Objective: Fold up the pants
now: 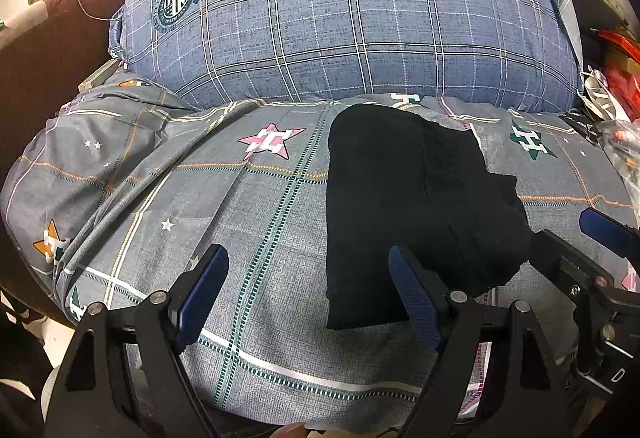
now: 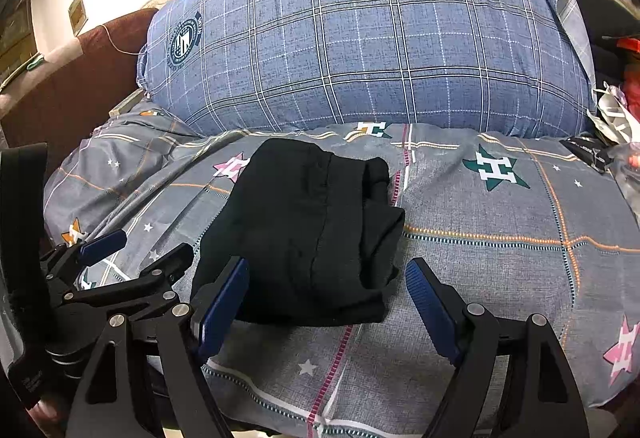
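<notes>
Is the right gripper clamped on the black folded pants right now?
No: in the right wrist view the right gripper stands open and holds nothing, with the black folded pants lying on the grey patterned bedspread.

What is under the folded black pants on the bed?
The black pants lie on a grey star-print bedcover, which shows all around them. The patch directly beneath is covered, so anything else there cannot be seen.

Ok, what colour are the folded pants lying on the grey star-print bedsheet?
Plain black folded pants, no pattern; clearest in the right wrist view.
</notes>
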